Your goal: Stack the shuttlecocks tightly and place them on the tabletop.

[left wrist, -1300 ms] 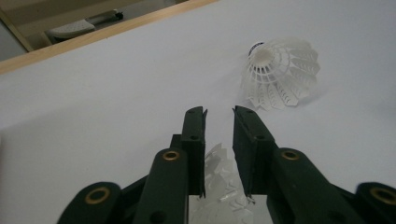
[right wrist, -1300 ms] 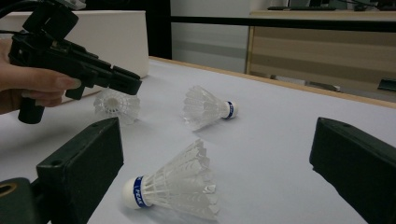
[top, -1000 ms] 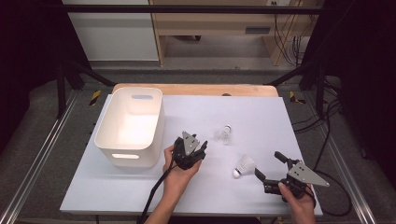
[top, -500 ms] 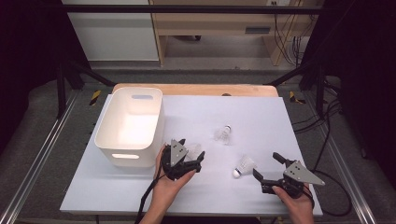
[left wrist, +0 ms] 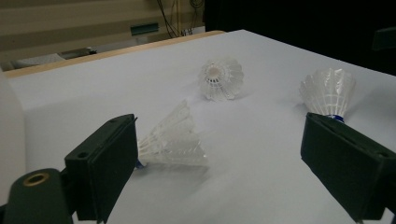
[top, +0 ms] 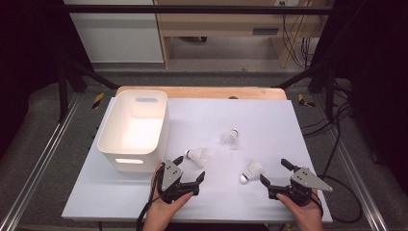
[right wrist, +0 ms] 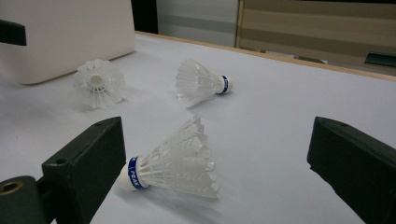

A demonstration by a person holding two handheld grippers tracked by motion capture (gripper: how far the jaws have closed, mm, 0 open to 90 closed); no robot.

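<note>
Three white shuttlecocks lie on the white table [top: 144, 202]: one [top: 197, 156] at twelve o'clock of the left gripper [top: 187, 174], one [top: 252, 171] at eleven o'clock of the right gripper [top: 276, 172], one [top: 231, 138] farther out. They look feather-light, with crushable skirts; the firm cork end with its blue band seems the safest hold. Both grippers' jaws gape wide, holding nothing. A white bin [top: 133, 131] stands at ten o'clock.

Three shuttlecocks [top: 230, 138] lie on the table [top: 269, 120], right of the bin [top: 133, 130].
</note>
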